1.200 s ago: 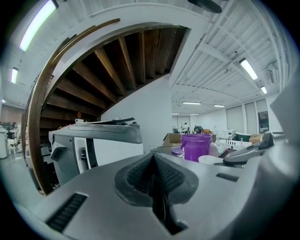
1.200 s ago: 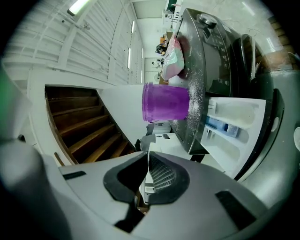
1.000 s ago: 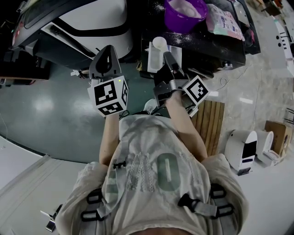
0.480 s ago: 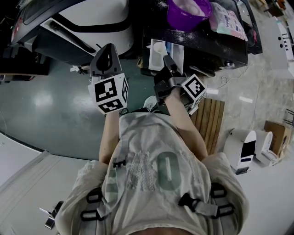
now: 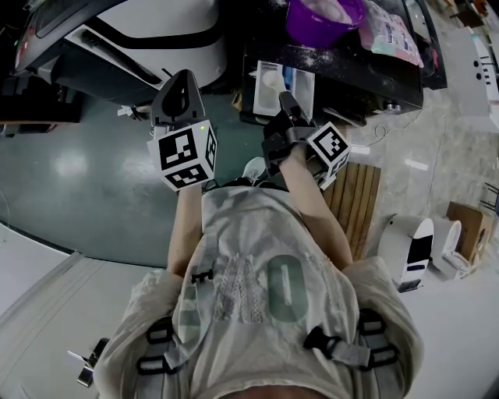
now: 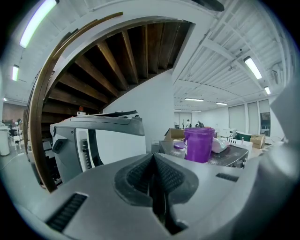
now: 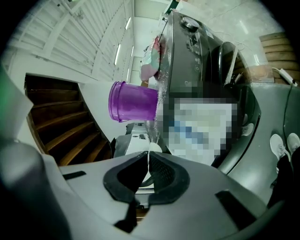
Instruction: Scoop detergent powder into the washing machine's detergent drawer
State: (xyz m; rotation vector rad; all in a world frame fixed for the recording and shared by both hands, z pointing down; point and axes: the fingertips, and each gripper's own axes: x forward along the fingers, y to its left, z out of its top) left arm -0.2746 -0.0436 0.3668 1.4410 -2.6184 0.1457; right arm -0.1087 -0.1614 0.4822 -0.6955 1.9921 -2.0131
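Observation:
The washing machine (image 5: pixel 366 78) is dark, and its white detergent drawer (image 5: pixel 300 82) is pulled out at the front. My right gripper (image 5: pixel 285 100) is shut on the thin handle of a white scoop (image 5: pixel 273 79), whose cup hangs over the drawer's left part. In the right gripper view the scoop (image 7: pixel 154 148) shows just past the right gripper (image 7: pixel 147 161). A purple detergent tub (image 5: pixel 321 17) stands on top of the machine. My left gripper (image 5: pixel 185 80) is shut with nothing in it, raised to the left of the drawer. In its own view the left gripper (image 6: pixel 153 161) faces the purple tub (image 6: pixel 199 144).
A white and black machine (image 5: pixel 156 31) stands to the left of the washer. A detergent bag (image 5: pixel 387 35) lies next to the tub. A wooden slatted board (image 5: pixel 355 199) and a small white appliance (image 5: pixel 409 249) sit on the floor at right.
My right gripper has carried the scoop a little forward, from the drawer's near left edge to above the drawer. The left gripper has hardly moved.

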